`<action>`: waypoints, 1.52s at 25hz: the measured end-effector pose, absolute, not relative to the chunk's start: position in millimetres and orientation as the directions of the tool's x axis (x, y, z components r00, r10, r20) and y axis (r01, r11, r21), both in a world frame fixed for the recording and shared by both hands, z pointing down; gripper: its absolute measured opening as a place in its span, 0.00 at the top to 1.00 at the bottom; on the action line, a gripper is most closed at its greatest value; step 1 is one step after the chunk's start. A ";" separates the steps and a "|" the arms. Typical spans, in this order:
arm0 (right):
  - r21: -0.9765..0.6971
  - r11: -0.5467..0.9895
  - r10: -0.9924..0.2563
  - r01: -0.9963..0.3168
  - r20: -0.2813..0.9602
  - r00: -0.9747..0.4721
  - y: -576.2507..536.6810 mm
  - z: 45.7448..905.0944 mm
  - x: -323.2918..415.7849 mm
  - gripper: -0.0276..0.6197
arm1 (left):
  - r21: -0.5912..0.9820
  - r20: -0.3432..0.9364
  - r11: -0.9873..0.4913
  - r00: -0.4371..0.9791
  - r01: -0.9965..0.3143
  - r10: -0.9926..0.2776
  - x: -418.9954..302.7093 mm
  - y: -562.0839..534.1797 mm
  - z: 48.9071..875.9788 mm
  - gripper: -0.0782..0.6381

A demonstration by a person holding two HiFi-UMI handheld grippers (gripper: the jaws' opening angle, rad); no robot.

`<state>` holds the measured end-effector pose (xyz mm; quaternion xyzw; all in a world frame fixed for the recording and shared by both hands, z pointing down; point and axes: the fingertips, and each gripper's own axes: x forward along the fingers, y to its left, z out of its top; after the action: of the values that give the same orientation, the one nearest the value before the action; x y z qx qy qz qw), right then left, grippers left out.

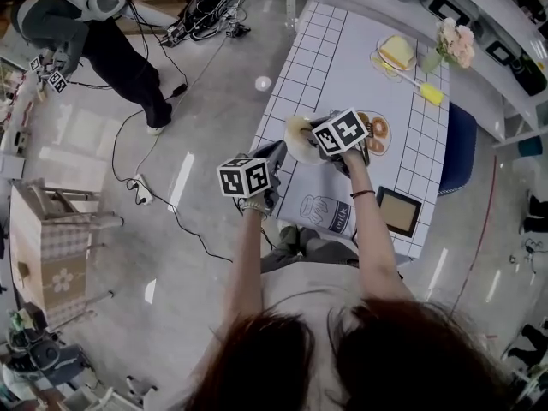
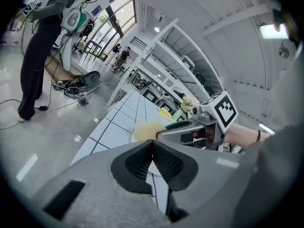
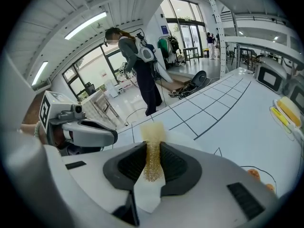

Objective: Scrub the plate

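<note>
Our right gripper (image 3: 153, 151) clamps a yellow scourer (image 3: 153, 139) against the plate (image 3: 183, 137). Our left gripper (image 2: 153, 144) pinches the rim, steadying it.

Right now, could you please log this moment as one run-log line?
left gripper: shut on plate rim | right gripper: shut on yellow scourer | scourer: against plate | stage: scrubbing

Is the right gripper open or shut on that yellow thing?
Shut. The right gripper's jaws press both sides of the scrubber, leaving no gap; its tip sticks out ahead.
</note>
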<state>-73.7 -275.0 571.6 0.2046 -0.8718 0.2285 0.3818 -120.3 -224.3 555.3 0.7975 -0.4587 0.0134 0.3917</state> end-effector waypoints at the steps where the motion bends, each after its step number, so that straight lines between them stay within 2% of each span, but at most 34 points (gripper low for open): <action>1: -0.242 0.814 -0.179 -0.528 0.760 -0.625 -274.8 572.8 -74.4 0.84 | 0.614 0.380 -0.271 0.578 -0.742 -0.722 -120.9 -225.1 555.6 0.88; 15: -0.259 0.807 -0.181 -0.530 0.746 -0.641 -284.4 571.0 -73.1 0.84 | 0.624 0.393 -0.258 0.581 -0.738 -0.713 -115.0 -231.3 560.8 0.88; 38: -0.155 0.757 -0.292 -0.634 0.789 -0.541 -299.8 566.0 -28.6 0.84 | 0.622 0.397 -0.292 0.614 -0.727 -0.683 -92.8 -224.9 559.7 0.88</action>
<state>-28.6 -299.8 566.0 0.2723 -0.8506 0.2171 0.3940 -92.8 -224.9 559.7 0.8032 -0.4387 0.0275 0.4021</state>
